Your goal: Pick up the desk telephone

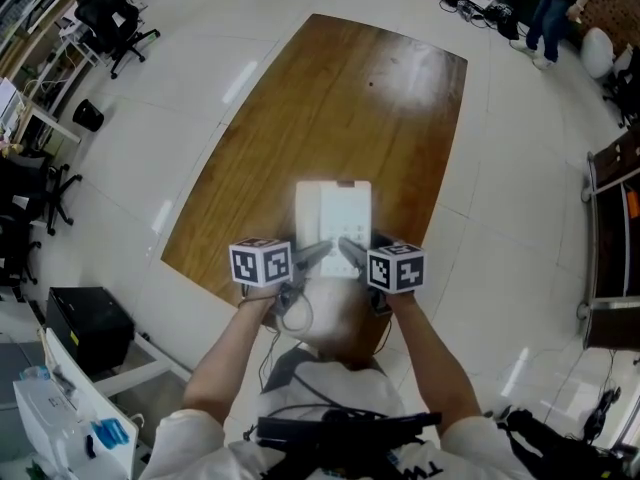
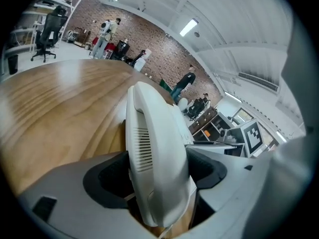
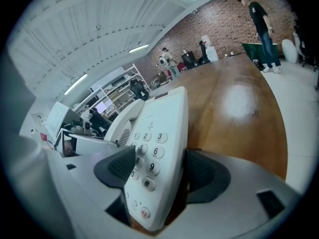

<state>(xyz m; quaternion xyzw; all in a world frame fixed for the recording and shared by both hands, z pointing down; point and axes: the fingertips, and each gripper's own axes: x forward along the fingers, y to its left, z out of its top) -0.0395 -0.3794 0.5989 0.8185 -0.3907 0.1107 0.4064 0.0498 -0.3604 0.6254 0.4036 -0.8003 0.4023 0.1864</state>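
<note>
Two grippers, one in each of the person's hands, meet on one white plastic desk telephone (image 1: 335,213), which lies at the near end of a single long brown wooden table (image 1: 340,98). The left gripper (image 2: 157,173) is clamped across the phone's curved white handset (image 2: 149,148), with a dark pad against each flank. The right gripper (image 3: 159,176) is clamped on the opposite edge, one pad lying over the round-buttoned keypad (image 3: 148,156) (it covers the left column of keys) and the other against the far side. There are two black-and-white marker cubes, the left cube (image 1: 260,261) and the right cube (image 1: 397,266). In the head view the phone's near end is hidden beneath both sets of jaws. Glare washes out its face there, and I cannot tell whether its base has left the wood. Far beyond the tips, past the table's far end, one person in dark clothes (image 1: 555,8) stands, cut off by the frame. Off the left gripper's outer side is a black office chair (image 1: 112,16). More dark seating nearer that edge is too cut off to count.
</note>
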